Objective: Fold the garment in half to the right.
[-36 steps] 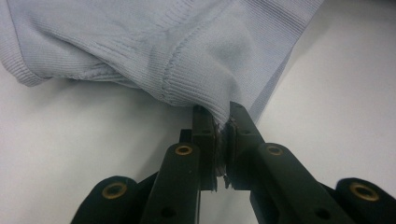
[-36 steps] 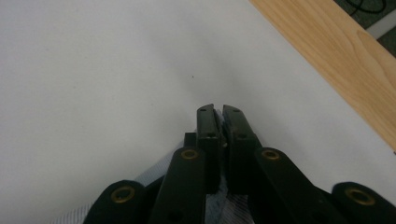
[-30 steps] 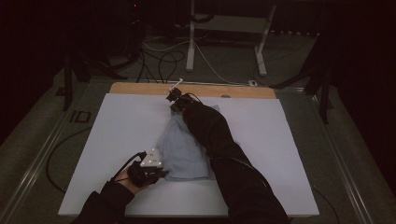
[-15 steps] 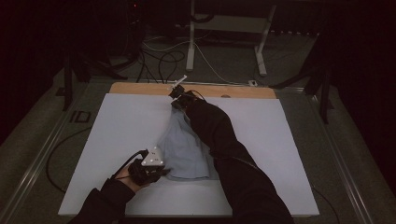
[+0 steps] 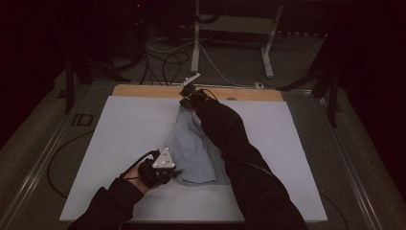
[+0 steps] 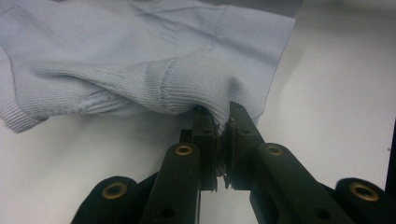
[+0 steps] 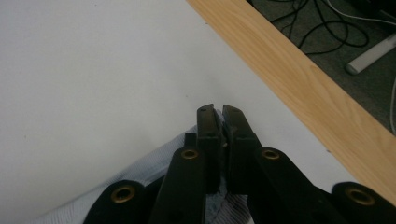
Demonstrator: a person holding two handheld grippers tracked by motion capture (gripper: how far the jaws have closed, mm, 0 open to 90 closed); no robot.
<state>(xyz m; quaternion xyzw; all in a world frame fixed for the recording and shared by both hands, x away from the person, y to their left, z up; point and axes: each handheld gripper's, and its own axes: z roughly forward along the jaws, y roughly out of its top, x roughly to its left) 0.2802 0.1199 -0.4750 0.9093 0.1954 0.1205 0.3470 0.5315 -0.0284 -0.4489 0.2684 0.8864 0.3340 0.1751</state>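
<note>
Both tongs, left [image 6: 223, 122] and right [image 7: 218, 111], pinch the sleeve-hidden garment [image 5: 191, 148].

Floor cables [image 5: 163, 60] beyond white table [image 5: 119, 124]

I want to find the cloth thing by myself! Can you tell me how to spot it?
Look at the big white table with a wooden strip along its far edge. Near its middle lies a pale blue knitted garment, pinched by the left gripper at its near end and the right gripper at its far end. It's the soft, crumpled thing there.
</note>
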